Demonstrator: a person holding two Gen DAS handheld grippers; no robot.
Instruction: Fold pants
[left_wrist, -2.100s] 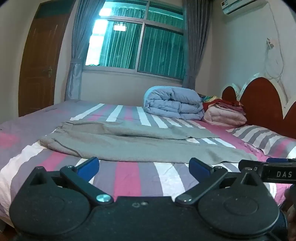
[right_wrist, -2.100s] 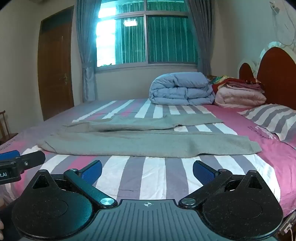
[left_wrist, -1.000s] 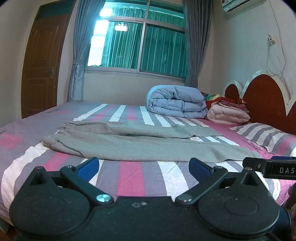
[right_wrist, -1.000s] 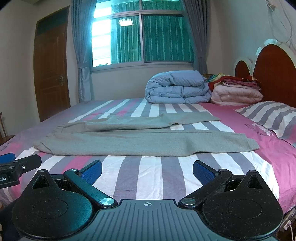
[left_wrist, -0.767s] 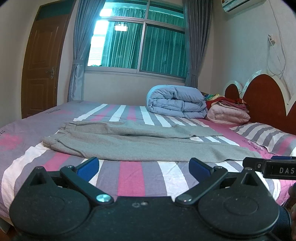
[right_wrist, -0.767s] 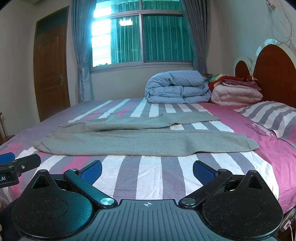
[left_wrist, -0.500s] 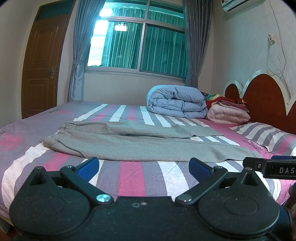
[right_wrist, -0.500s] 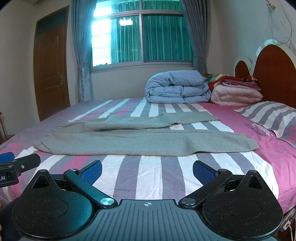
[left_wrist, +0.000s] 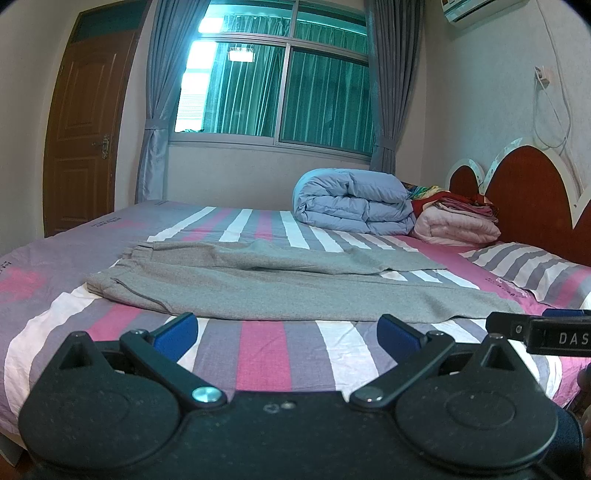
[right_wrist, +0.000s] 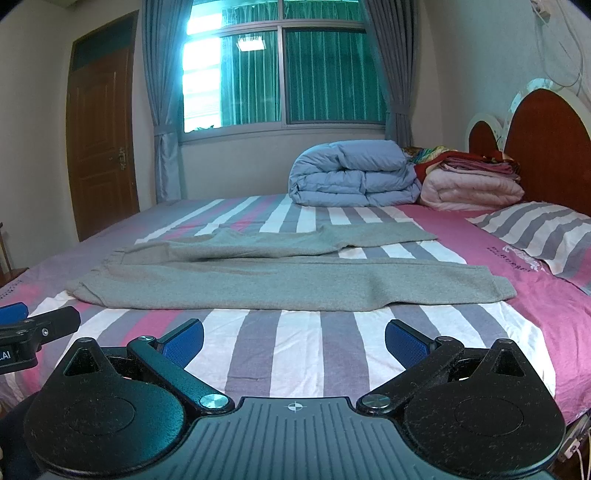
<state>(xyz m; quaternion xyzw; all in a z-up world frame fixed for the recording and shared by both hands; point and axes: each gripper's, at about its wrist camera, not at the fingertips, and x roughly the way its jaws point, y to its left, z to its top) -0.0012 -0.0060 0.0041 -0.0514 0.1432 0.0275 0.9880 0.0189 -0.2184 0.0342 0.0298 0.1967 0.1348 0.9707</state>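
Observation:
Grey pants (left_wrist: 280, 284) lie spread flat on the striped bed (left_wrist: 266, 347), waistband at the left, both legs running right with a gap between the cuffs. They also show in the right wrist view (right_wrist: 280, 277). My left gripper (left_wrist: 286, 330) is open and empty, held over the bed's near edge short of the pants. My right gripper (right_wrist: 293, 341) is open and empty, also short of the pants. The right gripper's tip shows at the right edge of the left wrist view (left_wrist: 546, 332); the left gripper's tip shows at the left edge of the right wrist view (right_wrist: 33, 332).
A folded blue duvet (left_wrist: 351, 201) and a stack of pink blankets (left_wrist: 458, 225) sit at the far side of the bed. A striped pillow (right_wrist: 535, 236) lies by the red headboard (right_wrist: 546, 147) on the right. A wooden door (left_wrist: 85, 147) stands at the left.
Both grippers rose slightly and levelled about two seconds ago. Since then almost nothing has moved. Both stay open and the pants lie as before.

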